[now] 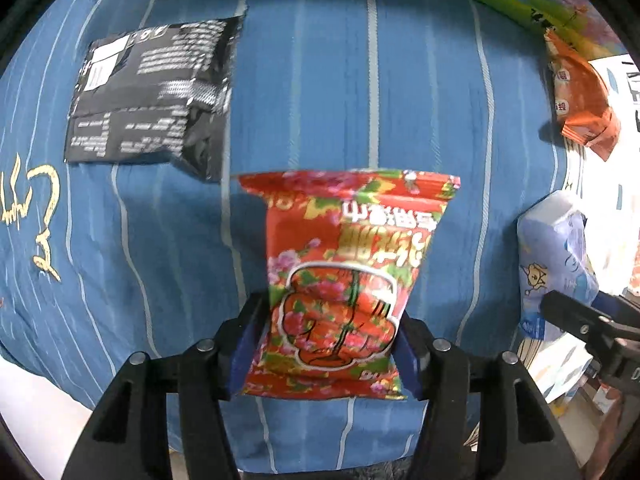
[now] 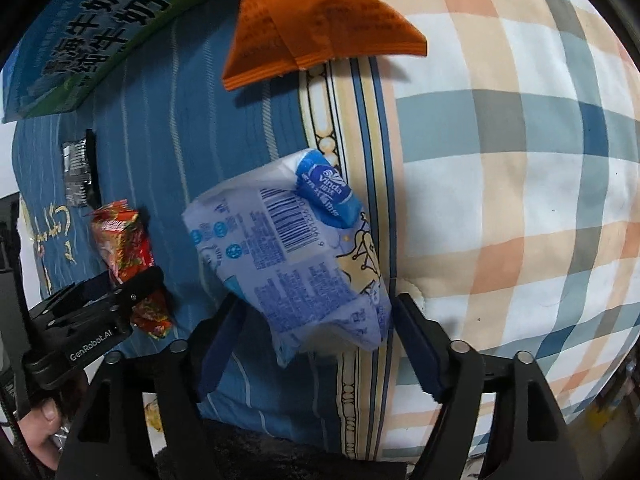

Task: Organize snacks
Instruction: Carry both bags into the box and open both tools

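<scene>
My left gripper (image 1: 326, 344) is shut on a red flowered snack bag (image 1: 344, 280), held above the blue striped bedcover (image 1: 160, 260); the same bag (image 2: 124, 252) shows at the left of the right wrist view. My right gripper (image 2: 316, 340) is shut on a pale blue tissue pack (image 2: 292, 252), which also shows at the right edge of the left wrist view (image 1: 556, 264). A black snack bag (image 1: 152, 96) lies flat on the cover at upper left. An orange snack bag (image 2: 316, 20) lies at the top, by the checked quilt.
A green and blue printed carton (image 2: 88, 36) stands along the far edge of the cover. A checked quilt (image 2: 520, 200) fills the right side. A person's hand (image 2: 40, 428) holds the left gripper's handle at lower left.
</scene>
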### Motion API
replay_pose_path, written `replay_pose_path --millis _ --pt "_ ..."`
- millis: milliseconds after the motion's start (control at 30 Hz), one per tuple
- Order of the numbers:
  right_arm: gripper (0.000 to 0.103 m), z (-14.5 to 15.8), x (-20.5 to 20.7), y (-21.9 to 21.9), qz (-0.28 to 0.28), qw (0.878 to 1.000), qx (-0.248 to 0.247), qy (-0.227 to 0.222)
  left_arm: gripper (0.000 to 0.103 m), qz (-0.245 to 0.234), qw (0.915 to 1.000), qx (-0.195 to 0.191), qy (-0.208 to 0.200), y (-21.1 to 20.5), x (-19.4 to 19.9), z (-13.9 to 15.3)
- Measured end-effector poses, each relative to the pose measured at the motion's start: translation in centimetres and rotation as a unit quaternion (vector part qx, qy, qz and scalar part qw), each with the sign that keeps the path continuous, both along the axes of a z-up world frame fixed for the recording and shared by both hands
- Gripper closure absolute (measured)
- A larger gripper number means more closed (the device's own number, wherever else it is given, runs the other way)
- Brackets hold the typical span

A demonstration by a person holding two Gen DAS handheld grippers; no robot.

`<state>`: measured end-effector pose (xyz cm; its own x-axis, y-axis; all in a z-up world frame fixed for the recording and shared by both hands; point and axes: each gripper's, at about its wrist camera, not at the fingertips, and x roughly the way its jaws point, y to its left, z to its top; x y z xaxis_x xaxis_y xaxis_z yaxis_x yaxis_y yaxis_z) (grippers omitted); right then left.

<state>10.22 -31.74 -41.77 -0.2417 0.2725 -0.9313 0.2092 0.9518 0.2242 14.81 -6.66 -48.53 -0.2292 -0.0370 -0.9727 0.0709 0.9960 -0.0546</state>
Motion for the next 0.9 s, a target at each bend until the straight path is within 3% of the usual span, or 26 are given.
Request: replay_pose_path --millis 33,200,233,267,333,400,500,700,900 --pt "0.022 0.1 -0.3 0.6 0.001 1.0 -0.003 -0.005 0.046 0.003 1.0 -0.003 0.0 -1.2 -0.5 1.2" --pt "0.023 0.0 0.4 2.1 0.024 0.999 -0.024 -0.015 0.054 0.022 0.9996 -0.011 -0.013 2.0 -3.7 1.1" --pt "0.027 0.2 0.6 2.8 0.034 0.998 -0.042 -0.021 0.054 0.025 0.9994 -0.008 -0.021 2.1 -3.8 1.2" --pt "0.039 0.3 0.5 3.9 0.044 0.997 -0.061 -0.026 0.054 0.029 0.9992 -0.005 -0.027 1.1 -3.5 2.8" --pt "0.042 0.7 0.6 4.7 0.042 0.995 -0.082 -0.029 0.054 0.044 0.9981 0.005 -0.044 1.3 -3.8 3.7" --pt "0.047 1.1 0.6 5.1 0.027 0.996 -0.086 -0.028 0.054 0.053 0.997 0.009 -0.056 1.5 -4.0 4.2" --pt "0.052 1.7 0.4 5.4 -0.011 0.997 -0.078 -0.026 0.054 0.046 0.9979 0.015 -0.043 1.0 -3.7 3.9" --pt "0.058 3.0 0.4 6.9 -0.005 0.996 -0.081 -0.035 0.055 0.026 0.9974 0.03 -0.06 -1.1 -2.7 3.6" --pt "0.062 6.5 0.0 8.4 0.016 0.993 -0.09 -0.077 0.056 0.013 0.9927 0.036 -0.115 -1.0 -3.6 8.1"
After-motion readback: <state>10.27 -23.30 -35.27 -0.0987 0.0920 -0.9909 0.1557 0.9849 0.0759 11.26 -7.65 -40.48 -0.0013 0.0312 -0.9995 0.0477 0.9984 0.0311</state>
